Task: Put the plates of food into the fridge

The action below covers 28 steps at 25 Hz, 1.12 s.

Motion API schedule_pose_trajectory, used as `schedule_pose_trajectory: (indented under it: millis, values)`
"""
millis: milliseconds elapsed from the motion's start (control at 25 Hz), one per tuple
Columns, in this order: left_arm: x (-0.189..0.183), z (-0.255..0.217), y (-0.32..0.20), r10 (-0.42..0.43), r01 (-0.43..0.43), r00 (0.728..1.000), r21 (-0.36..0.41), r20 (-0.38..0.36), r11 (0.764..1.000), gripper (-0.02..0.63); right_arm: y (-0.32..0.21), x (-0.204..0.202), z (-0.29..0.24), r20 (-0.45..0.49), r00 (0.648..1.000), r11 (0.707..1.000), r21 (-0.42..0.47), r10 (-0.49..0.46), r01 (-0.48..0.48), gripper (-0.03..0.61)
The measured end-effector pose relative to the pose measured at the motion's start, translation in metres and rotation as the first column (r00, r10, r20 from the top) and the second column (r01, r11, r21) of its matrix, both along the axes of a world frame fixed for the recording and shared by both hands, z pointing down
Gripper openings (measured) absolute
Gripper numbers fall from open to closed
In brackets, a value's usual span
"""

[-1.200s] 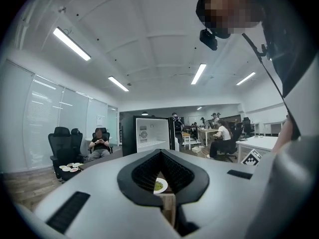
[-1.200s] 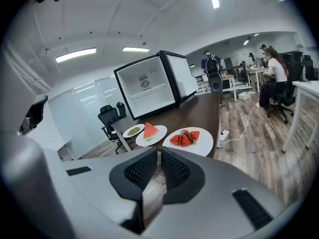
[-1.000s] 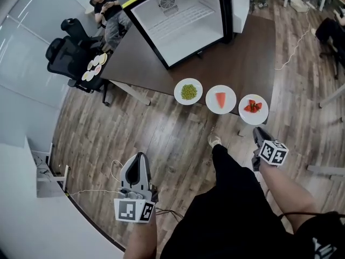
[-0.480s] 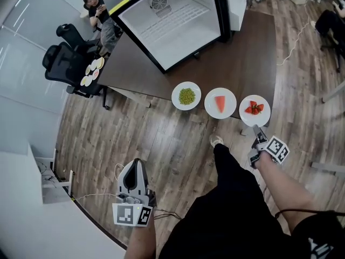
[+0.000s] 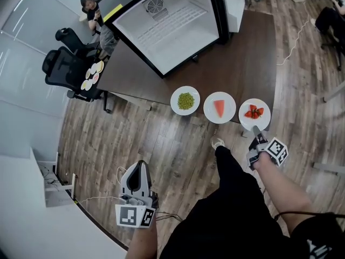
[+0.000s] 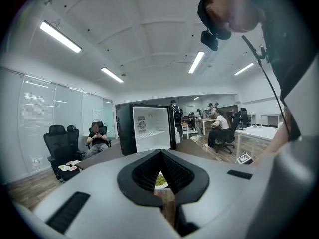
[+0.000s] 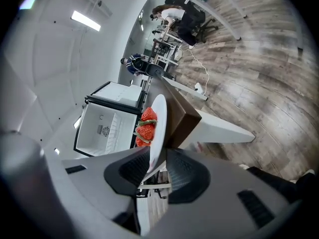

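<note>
Rolled and lower than a second ago, the right claw [image 5: 255, 131] straddles the strawberry plate [image 5: 264, 121] rim, jaws just opened and ungripped, so it should seat deeper before clenching; the left claw [image 5: 138, 169] hangs clenched, empty.

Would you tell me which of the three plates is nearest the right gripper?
The strawberry plate, rightmost of the row; its rim sits between the jaws.

Pea plate [image 5: 176, 104] left, melon plate [image 5: 209, 112] middle, strawberry plate [image 5: 245, 122] right, on table [image 5: 248, 53], fridge [image 5: 178, 20] behind

The fridge [image 5: 183, 26] (head view) is cut off at the upper edge.
</note>
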<state>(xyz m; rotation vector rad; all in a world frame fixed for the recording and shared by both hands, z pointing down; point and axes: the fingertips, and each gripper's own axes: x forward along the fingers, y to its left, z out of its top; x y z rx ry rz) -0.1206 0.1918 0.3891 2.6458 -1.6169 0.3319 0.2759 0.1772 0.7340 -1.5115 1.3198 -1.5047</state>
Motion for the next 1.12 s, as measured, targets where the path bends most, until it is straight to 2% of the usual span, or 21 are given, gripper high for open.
schedule_pose_trajectory:
  millis: [160,240,440,720,1120]
  values:
    - [0.004,0.001,-0.006,0.004,-0.004,1.0,0.0,-0.004,1.0,0.005,-0.001,0.002,0.002,-0.003,1.0,1.0,0.013,-0.015,0.015,0.089]
    - [0.008,0.001,-0.007,0.012,-0.012,1.0,0.004,-0.003,1.0,0.005,-0.001,0.002,-0.002,0.004,1.0,0.999,0.029,-0.015,0.014,0.05]
    - [0.009,0.0,-0.008,0.014,-0.014,1.0,0.005,-0.009,1.0,0.005,0.002,-0.003,-0.016,0.039,0.999,0.998,0.062,-0.022,0.019,0.023]
    - [0.01,-0.001,-0.012,0.022,-0.022,1.0,0.009,-0.022,1.0,0.005,-0.006,-0.007,-0.039,0.073,0.997,0.991,0.132,-0.037,0.027,0.02]
    - [-0.005,0.001,-0.029,0.014,-0.014,0.999,0.011,-0.046,1.0,0.005,-0.026,-0.013,-0.059,0.076,0.996,0.99,0.141,-0.04,0.029,0.02]
